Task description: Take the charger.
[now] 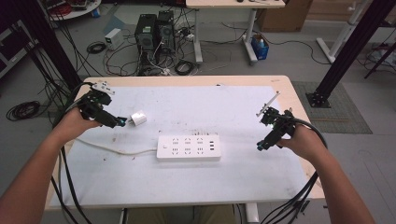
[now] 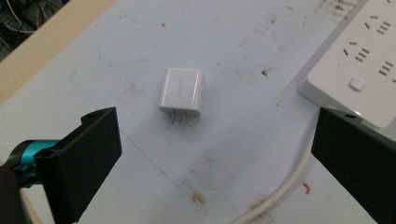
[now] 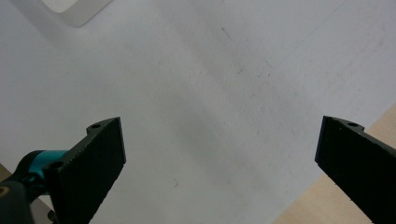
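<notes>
Both my grippers spread wide over the white mat, nothing held.

High view: my left gripper sits just beside the charger, up-left of the power strip; right gripper well apart. Left gripper view: the charger's prongs point toward me, its long axis running away. Right gripper view: jaws wide above bare mat.

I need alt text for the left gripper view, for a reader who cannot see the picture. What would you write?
A small white wall charger with two metal prongs lies on a scuffed white table mat, ahead of the left gripper, between its two black fingers, which stand wide apart. A white power strip sits at upper right, its white cable curving below.
</notes>
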`<state>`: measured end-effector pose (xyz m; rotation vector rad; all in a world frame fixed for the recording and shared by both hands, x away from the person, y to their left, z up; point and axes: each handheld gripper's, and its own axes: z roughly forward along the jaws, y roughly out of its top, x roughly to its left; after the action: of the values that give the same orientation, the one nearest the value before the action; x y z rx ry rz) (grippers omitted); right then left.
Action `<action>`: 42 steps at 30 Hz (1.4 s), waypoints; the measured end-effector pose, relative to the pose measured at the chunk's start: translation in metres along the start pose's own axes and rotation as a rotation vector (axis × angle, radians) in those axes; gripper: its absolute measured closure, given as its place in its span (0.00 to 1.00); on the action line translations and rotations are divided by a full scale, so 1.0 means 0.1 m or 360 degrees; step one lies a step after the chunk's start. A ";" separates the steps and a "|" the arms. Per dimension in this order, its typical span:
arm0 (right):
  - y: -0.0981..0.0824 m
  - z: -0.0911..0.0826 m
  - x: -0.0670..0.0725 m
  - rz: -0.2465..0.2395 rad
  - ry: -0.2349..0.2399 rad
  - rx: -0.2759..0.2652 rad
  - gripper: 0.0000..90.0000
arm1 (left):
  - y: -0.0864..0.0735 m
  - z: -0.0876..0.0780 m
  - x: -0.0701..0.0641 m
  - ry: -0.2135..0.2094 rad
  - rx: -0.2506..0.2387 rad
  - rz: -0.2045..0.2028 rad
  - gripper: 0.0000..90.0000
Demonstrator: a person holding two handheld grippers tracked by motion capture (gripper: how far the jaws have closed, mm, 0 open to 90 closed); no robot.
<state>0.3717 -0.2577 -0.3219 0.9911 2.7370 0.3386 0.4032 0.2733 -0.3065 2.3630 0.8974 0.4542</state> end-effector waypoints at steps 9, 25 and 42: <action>-0.01 -0.03 0.01 0.0001 -0.0004 -0.0010 0.01 | 0.08 0.22 0.04 -0.0065 -0.0058 0.0044 0.02; -0.05 -0.04 -0.05 0.0046 0.0007 -0.0029 0.01 | 0.04 1.02 0.37 -0.0081 0.0182 -0.0131 0.02; -0.16 -0.11 -0.02 0.0052 -0.0036 -0.0065 0.01 | 0.00 1.38 0.35 -0.0010 0.0321 -0.0084 0.02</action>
<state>0.3602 -0.2724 -0.3163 1.0240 2.6850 0.3846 0.4959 0.2438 -0.4106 2.5128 1.0426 0.3490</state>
